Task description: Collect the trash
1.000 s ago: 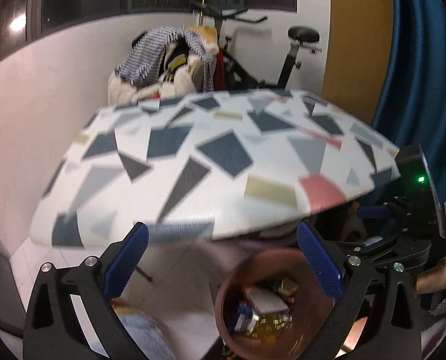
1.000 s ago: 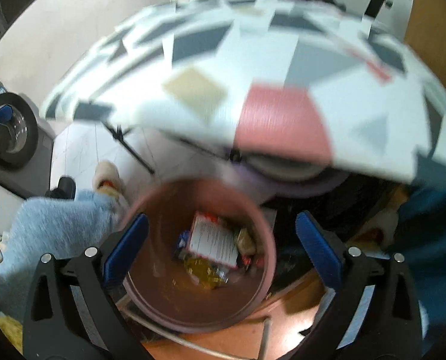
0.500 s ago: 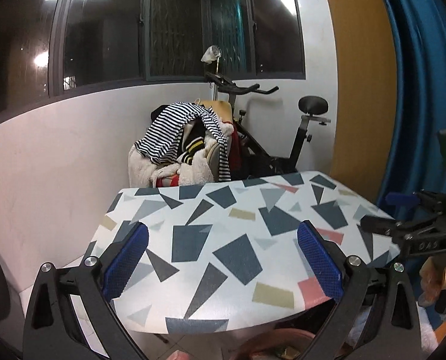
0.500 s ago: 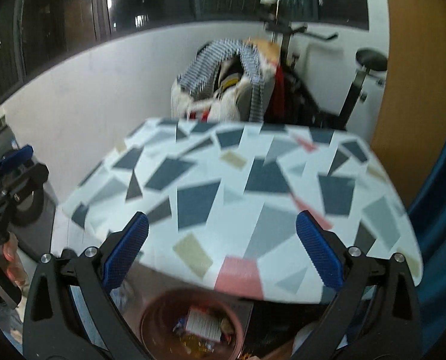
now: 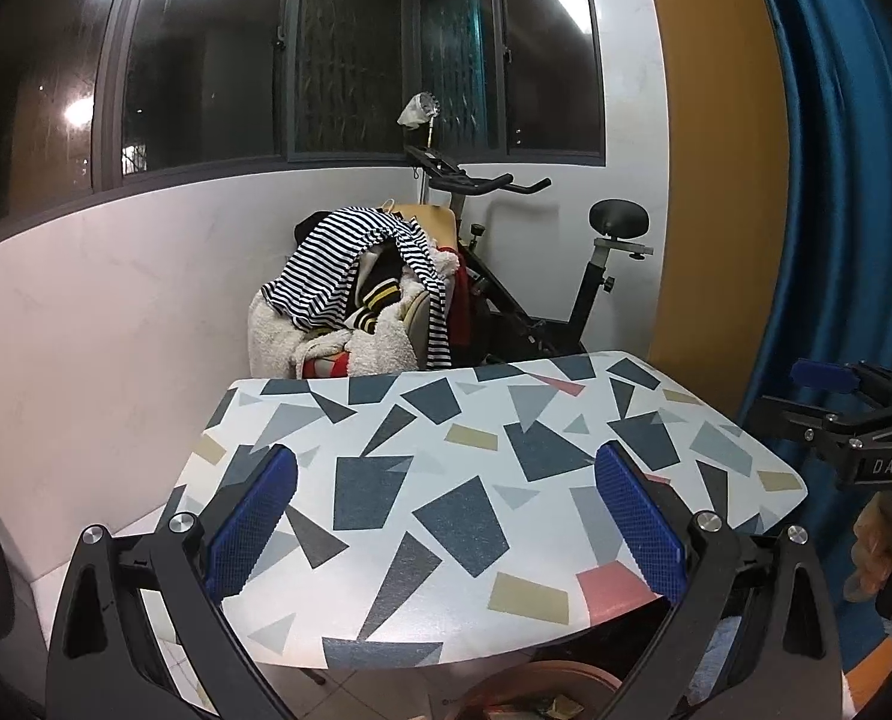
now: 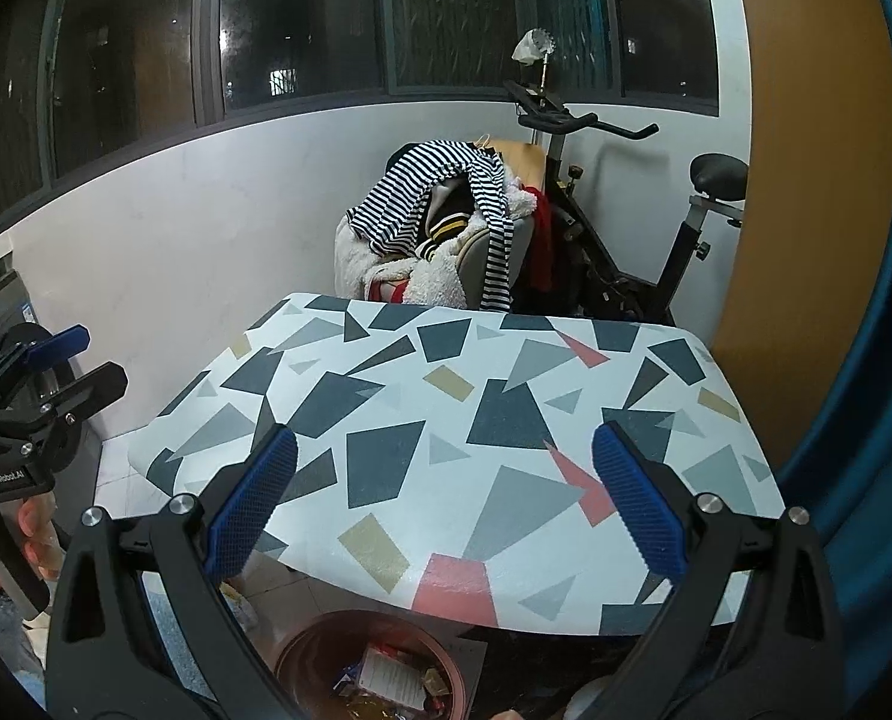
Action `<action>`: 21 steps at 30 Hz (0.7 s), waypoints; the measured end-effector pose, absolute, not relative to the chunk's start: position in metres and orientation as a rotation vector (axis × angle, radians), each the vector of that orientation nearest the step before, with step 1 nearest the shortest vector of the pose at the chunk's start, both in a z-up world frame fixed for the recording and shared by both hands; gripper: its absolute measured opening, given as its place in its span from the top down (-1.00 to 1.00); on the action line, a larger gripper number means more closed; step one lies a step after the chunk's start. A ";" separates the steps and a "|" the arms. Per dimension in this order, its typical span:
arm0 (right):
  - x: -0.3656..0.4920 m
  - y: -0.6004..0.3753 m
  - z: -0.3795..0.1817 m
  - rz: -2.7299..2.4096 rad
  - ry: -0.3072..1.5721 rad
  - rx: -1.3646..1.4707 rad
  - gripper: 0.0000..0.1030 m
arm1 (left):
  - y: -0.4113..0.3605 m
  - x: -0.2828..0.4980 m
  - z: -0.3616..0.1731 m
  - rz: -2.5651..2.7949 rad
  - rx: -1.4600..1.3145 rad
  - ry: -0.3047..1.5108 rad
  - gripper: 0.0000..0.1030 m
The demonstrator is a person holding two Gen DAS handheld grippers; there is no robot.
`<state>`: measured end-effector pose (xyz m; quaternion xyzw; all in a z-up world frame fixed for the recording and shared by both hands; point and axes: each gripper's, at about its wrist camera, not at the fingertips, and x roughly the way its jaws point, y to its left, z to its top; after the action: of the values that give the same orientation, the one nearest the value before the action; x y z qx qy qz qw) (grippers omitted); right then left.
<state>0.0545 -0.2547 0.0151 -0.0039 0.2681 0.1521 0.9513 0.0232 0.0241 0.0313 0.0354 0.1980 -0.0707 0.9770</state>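
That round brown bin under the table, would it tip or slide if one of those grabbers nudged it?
The bin looks like thin plastic, holding only wrappers and paper, so it is probably light and would likely slide on the tiled floor. It seems wide and fairly low, so tipping looks unlikely. Its thin rim might flex if pinched.
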 end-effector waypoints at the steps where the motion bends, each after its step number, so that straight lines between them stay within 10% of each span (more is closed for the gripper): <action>1: 0.054 -0.256 0.017 0.306 0.544 -0.008 -0.89 | 0.024 0.023 0.031 -0.142 0.073 0.398 -0.89; 21: 0.051 -0.259 0.015 0.294 0.544 0.004 -0.89 | 0.028 0.024 0.027 -0.137 0.070 0.419 -0.89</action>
<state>0.0506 -0.2588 0.0150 0.0019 0.2675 0.1445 0.9526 0.0240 0.0277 0.0272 0.0348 0.2078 -0.0680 0.9752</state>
